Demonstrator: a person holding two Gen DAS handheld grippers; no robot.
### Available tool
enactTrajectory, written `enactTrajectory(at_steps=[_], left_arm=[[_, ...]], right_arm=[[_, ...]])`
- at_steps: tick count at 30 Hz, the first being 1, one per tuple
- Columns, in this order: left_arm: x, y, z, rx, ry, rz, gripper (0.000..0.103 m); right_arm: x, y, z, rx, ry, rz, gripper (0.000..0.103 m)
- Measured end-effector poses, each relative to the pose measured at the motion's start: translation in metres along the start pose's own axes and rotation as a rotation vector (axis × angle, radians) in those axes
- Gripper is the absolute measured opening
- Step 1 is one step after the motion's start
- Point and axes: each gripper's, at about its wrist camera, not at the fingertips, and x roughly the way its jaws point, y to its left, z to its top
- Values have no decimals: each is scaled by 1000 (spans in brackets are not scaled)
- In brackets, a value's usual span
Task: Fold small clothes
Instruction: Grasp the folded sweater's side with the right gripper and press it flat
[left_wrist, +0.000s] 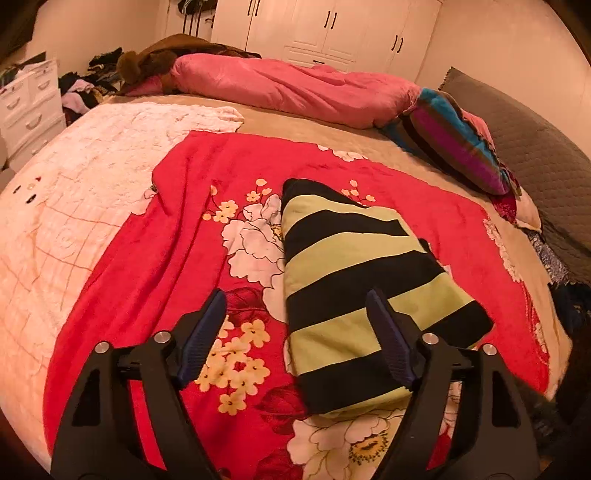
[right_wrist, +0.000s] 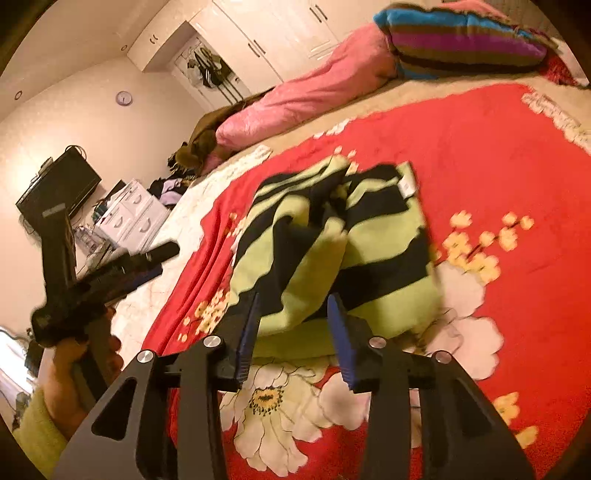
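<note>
Both sets of fingers apart, nothing held: left gripper (left_wrist: 295, 314), right gripper (right_wrist: 293, 314). Press the striped garment (left_wrist: 354, 280) flat, smoothing toward twelve o'clock.

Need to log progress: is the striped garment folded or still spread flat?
Folded. The striped garment lies doubled over on the red floral blanket, layers stacked with a rumpled top layer visible from the right wrist. Neither tongs grips it.

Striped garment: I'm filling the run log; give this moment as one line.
green-and-black striped garment: folded on red floral blanket | left gripper: open, empty | right gripper: open, empty
</note>
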Motion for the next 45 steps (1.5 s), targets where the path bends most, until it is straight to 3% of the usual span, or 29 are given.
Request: enactTrajectory(at_steps=[4, 6, 11, 17, 28, 33, 35, 39, 41, 45], left_arm=[[4, -4, -7, 14, -1, -6, 78], [8, -8, -12, 40, 0, -3, 79], [16, -12, -24, 65, 8, -14, 81], [21, -18, -29, 106, 16, -33, 83], [28, -12, -35, 118, 15, -69, 87], [35, -11, -38, 115, 35, -78, 87], [38, -13, -39, 121, 43, -82, 87], [42, -14, -40, 125, 57, -87, 88], [44, -13, -41, 124, 64, -84, 88], [45, -9, -39, 106, 77, -93, 89]], right_arm=[[-9, -9, 26, 41, -29, -10, 60], [-7, -12, 44, 51, -21, -13, 64], [13, -19, 83, 71, 29, -9, 65], [62, -20, 116, 105, 149, 22, 67], [143, -35, 116, 188, 401, 3, 73], [155, -40, 111, 208, 411, 1, 75], [154, -33, 111, 159, 406, -12, 72], [153, -14, 109, 32, 388, -56, 56], [153, -4, 107, -32, 390, -38, 40], [148, 11, 106, -124, 375, -30, 24]])
